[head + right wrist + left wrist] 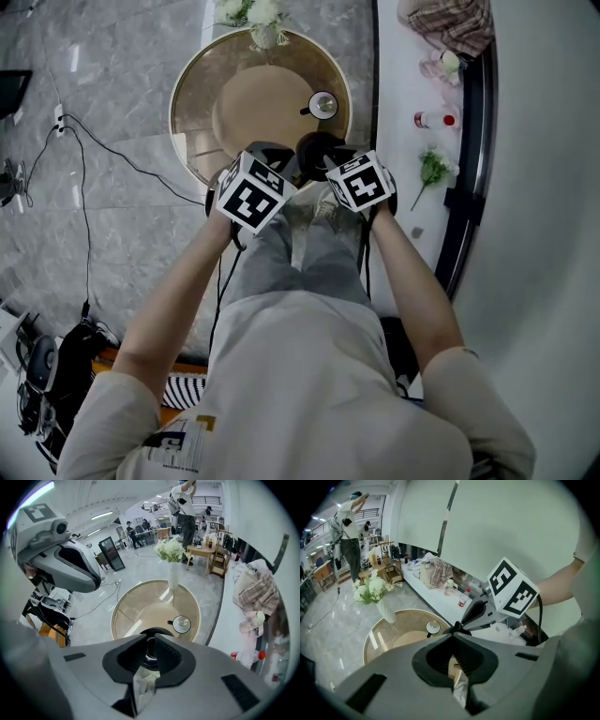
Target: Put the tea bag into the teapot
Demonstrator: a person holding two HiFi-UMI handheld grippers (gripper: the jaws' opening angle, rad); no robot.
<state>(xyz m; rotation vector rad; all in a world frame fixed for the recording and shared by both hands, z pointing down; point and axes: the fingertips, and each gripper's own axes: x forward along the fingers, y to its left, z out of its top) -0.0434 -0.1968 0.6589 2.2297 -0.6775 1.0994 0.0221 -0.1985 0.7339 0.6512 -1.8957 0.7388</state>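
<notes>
Tea bag [145, 680], a pale crumpled packet, sits deep between the jaws of the right gripper [149, 638], which are clenched on it. The left gripper [454, 634] pinches a white bit of it too, low between its own nearly closed jaws, and the two grippers' tips almost meet. The bag is in the air, not in the teapot [317, 148]. That dark pot lies straight beyond the right jaws' tips, mouth open and facing up; its inside is too dark to read. Just past the tips and slightly right stands a cup [182, 624], its handle pointing left; what it holds I cannot tell. Both rest on a round glass table [126, 606]. Farther beyond the jaws, at the table's far edge, is a vase [172, 576] of white flowers. Right of the jaws, a white ledge [394, 112] carries a red-capped bottle [436, 119] and a checked cloth [450, 23].
</notes>
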